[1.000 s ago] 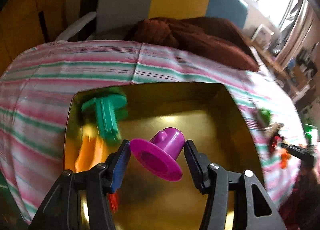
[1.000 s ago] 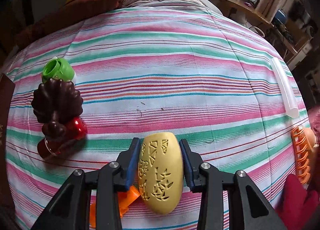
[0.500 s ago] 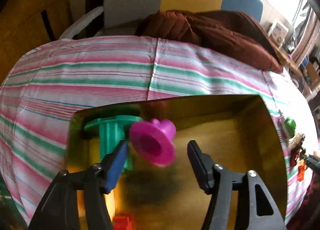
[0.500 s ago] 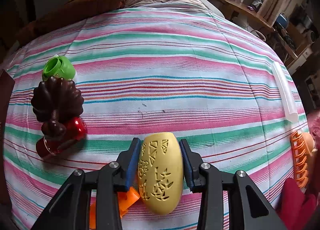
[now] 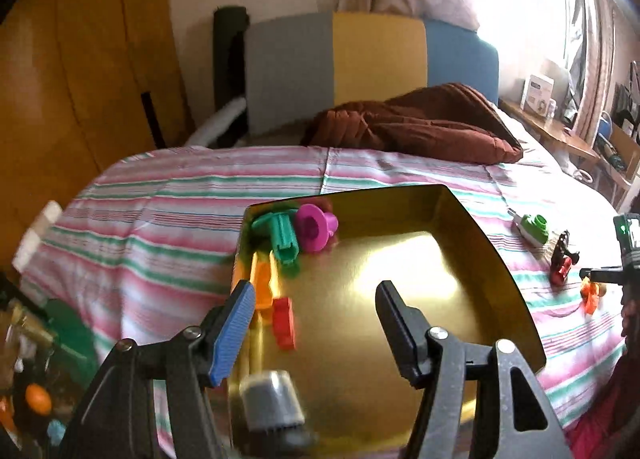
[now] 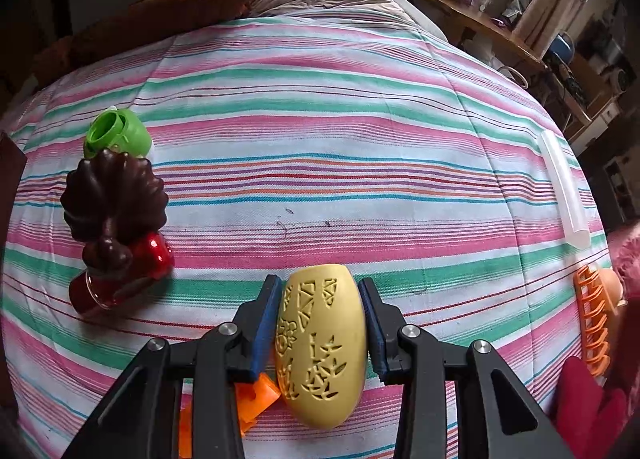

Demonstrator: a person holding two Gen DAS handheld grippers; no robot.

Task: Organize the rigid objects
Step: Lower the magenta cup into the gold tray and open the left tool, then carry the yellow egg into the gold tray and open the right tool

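The left hand-held gripper [image 5: 316,323] hangs over the gold tray [image 5: 496,259] on the striped bed, jaws wide apart and empty, having just been opening. The pink funnel [image 5: 314,228] lies in the tray's far left corner, touching a green piece [image 5: 282,237]; an orange piece [image 5: 262,285] and a red piece [image 5: 284,321] lie along the tray's left wall. The right hand-held gripper [image 6: 322,325] grips a yellow carved egg [image 6: 322,343] between its pads, right of the tray. A brown shell figure [image 6: 114,203], red toy [image 6: 132,271] and green cap [image 6: 118,135] lie between egg and tray.
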